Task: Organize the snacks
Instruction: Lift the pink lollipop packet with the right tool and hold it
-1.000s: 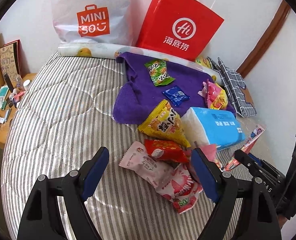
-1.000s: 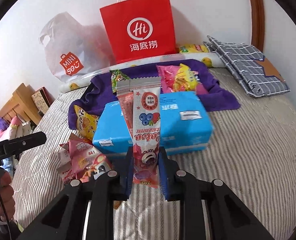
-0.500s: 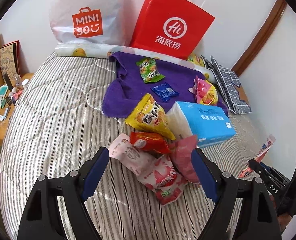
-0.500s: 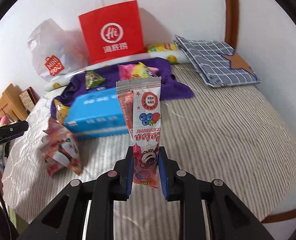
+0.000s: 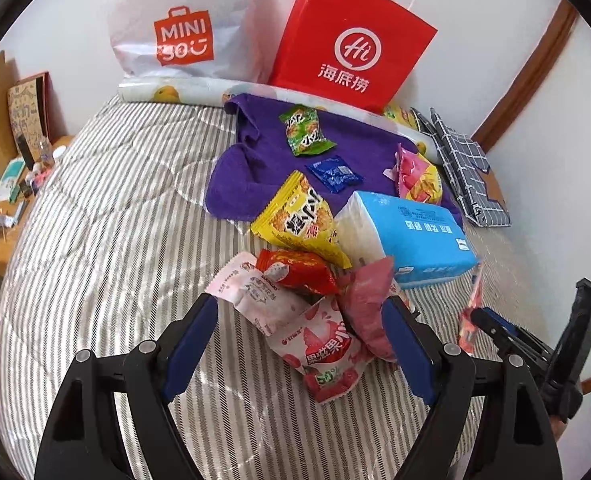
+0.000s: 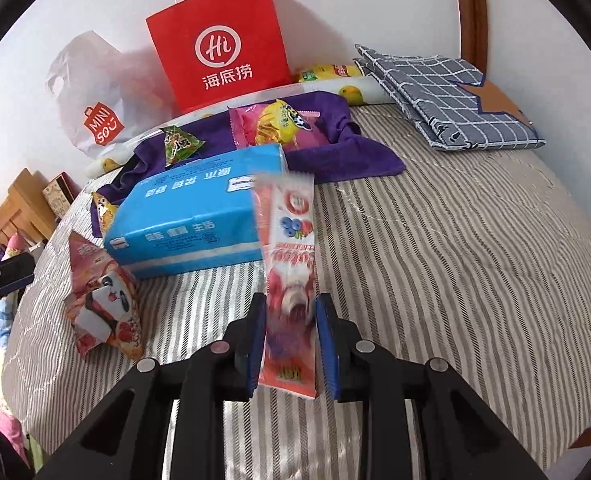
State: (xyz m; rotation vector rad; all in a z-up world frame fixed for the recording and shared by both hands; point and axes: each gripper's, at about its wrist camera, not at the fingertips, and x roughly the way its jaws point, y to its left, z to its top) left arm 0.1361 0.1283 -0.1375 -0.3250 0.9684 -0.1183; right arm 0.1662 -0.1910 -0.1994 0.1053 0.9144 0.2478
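My right gripper has its jaws parted a little, and a long pink wafer packet stands blurred between them, slipping free over the striped bed. It also shows edge-on in the left wrist view. My left gripper is open and empty, low over a pile of pink and red snack packets. A yellow packet, green packet, blue packet and pink-yellow packet lie on or near a purple towel.
A blue tissue pack lies beside the pile. A red paper bag and a white Miniso bag stand against the wall. A folded checked cloth lies at the right. A cluttered wooden bedside table stands left.
My right gripper has swung back left toward the tissue pack and its jaws have loosened on the wafer packet, which now tilts and blurs. My left gripper moved slightly closer to the pile.
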